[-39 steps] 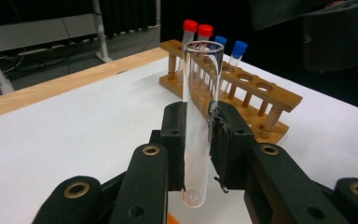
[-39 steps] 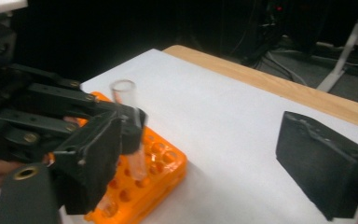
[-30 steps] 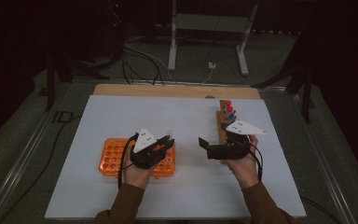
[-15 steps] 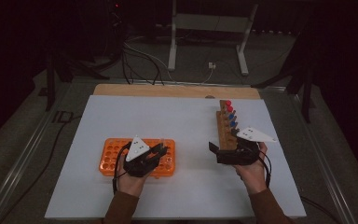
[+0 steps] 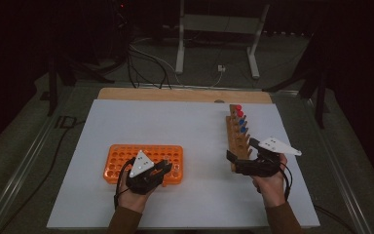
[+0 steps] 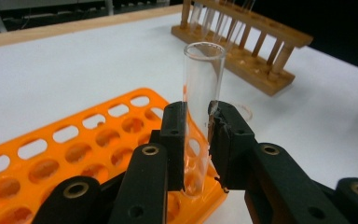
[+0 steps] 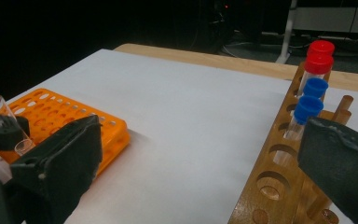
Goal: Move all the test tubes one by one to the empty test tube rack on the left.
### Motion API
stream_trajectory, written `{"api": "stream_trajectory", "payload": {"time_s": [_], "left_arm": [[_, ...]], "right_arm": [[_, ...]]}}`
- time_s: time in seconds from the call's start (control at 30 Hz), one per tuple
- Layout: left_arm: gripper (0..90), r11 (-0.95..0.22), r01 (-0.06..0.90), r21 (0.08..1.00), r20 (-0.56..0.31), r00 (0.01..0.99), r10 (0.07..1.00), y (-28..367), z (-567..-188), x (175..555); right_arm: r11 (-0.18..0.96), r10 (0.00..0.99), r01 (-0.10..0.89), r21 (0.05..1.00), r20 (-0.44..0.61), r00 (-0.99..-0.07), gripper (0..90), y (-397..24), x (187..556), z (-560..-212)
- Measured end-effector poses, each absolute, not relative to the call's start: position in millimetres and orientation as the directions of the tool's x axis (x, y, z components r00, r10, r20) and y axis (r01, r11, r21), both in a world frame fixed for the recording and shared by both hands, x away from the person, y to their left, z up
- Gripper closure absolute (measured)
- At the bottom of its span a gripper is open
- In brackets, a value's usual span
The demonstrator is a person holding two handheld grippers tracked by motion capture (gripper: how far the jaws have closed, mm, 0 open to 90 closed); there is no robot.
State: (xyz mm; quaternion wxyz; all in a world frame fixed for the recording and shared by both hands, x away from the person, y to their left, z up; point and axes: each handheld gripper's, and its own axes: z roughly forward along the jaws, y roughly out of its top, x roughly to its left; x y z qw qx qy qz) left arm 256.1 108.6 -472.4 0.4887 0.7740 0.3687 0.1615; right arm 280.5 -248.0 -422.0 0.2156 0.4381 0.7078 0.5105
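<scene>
The left hand-held gripper (image 6: 196, 140) was clamped on a clear uncapped test tube (image 6: 200, 93), jaws nearly closed against the glass. The tube stood upright, its bottom already down in a hole at the near right corner of the orange tube rack (image 6: 98, 135). Whether it was fully seated or only partway in I couldn't tell; the pads hid the lower part. In the high view the left hand-held gripper (image 5: 163, 168) sat over the right end of the orange tube rack (image 5: 126, 156).

The right hand-held gripper (image 7: 196, 158) had its jaws spread wide with nothing between them, hovering at the near end of the wooden test tube rack (image 7: 279, 186), right of the orange rack. That wooden rack held two red-capped tubes (image 7: 319, 58) and two blue-capped tubes (image 7: 310, 100) at its far end; the near holes looked empty.

Judgement: one tube transfer to the orange rack was nearly done, release not yet made. The rest of the orange rack looked empty, so four capped tubes probably remained to move. The white desk (image 5: 185, 126) was otherwise bare around the orange rack.
</scene>
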Motion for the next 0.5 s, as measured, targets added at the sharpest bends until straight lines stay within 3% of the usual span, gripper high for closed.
{"api": "stream_trajectory", "payload": {"time_s": [0.5], "left_arm": [[76.6, -0.373, 0.457, 0.807, -0.056, 0.688, 0.723, 100.5, -482.6, 259.2]], "right_arm": [[0.105, 0.84, 0.413, 0.905, 0.142, -0.524, 0.3, -246.1, 280.9, -428.8]]}}
